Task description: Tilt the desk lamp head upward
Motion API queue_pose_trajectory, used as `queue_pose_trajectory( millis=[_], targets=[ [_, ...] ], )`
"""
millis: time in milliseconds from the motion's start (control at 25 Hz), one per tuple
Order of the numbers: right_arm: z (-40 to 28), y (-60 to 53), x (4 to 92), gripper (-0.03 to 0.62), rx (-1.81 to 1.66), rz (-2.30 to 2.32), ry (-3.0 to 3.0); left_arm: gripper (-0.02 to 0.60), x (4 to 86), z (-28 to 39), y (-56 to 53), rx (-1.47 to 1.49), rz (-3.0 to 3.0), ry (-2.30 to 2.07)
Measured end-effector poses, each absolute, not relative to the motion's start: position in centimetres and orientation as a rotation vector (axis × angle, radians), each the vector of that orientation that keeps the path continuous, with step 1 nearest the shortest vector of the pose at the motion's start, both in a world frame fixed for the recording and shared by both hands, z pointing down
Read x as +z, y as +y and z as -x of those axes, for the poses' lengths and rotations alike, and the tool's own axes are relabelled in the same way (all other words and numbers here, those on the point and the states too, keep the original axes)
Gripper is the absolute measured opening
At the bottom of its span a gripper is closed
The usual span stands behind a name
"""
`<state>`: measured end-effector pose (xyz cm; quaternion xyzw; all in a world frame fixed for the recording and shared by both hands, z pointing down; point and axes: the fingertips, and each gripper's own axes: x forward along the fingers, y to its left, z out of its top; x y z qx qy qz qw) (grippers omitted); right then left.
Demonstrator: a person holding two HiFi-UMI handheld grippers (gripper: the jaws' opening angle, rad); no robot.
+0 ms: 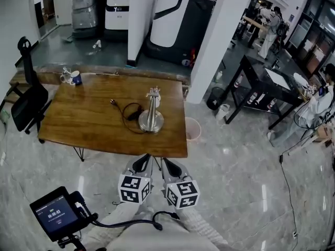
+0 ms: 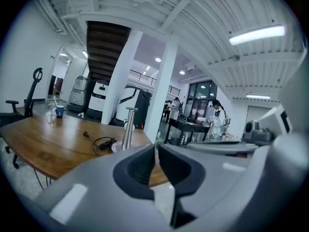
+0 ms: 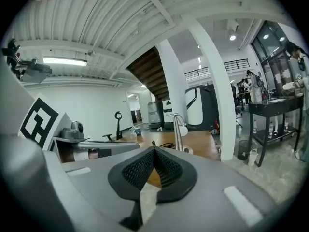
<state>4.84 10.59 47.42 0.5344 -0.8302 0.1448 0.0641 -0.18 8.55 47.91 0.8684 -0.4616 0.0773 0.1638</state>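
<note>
- Left gripper (image 1: 144, 160): jaws together, nothing between them. Same in the left gripper view (image 2: 155, 148).
- Right gripper (image 1: 166, 163): jaws together, empty. The right gripper view (image 3: 154, 149) agrees.
- Desk lamp (image 1: 151, 111) stands on the wooden table (image 1: 78, 124), toward its near right part, with its round base beside a coiled cable (image 1: 129, 111).
- Key relation: the lamp is straight ahead of me and well apart from both grippers. The table's near edge lies between us.
- Long axis: the stem is upright, with the head (image 1: 153, 93) on top. It's too small to tell which way it faces.
- The lamp sits left of my left jaws (image 2: 128, 129) and right of my right jaws (image 3: 178, 129), so it is between the two tools.
- Judgement: neither arm is clearly nearer, though the left lines up slightly better. Both need a forward reach, one to open at the head.
</note>
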Motion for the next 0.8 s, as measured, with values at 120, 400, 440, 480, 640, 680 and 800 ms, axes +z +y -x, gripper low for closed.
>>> queue_pose_trajectory(
  millis=[120, 400, 440, 480, 640, 680, 800],
  targets=[
    [-6.0, 7.5, 48.2, -0.002, 0.41, -1.633, -2.503, 0.015, 49.1, -0.4, 5.6, 0.223, -2.469, -1.328],
    [-7.0, 0.3, 48.2, -0.002, 0.386, -1.694, -2.491, 0.028, 49.3, -0.9, -1.3, 0.238, -2.506, -1.303],
    [-7.0, -0.8, 48.2, -0.002, 0.378, -1.703, -2.487, 0.029, 49.4, -0.9, -2.4, 0.239, -2.511, -1.292],
    [-7.0, -1.8, 48.2, -0.002, 0.371, -1.71, -2.482, 0.032, 49.5, -0.9, -3.4, 0.24, -2.513, -1.281],
    [-7.2, -5.9, 48.2, -0.002, 0.37, -1.752, -2.463, 0.044, 50.6, -1.0, -7.1, 0.275, -2.521, -1.217],
    [-7.2, -7.0, 48.3, -0.001, 0.375, -1.77, -2.46, 0.046, 50.8, -1.0, -8.0, 0.289, -2.529, -1.199],
    [-7.6, -10.2, 48.4, 0.0, 0.41, -1.816, -2.45, 0.048, 51.3, -1.3, -10.2, 0.326, -2.553, -1.152]
  ],
)
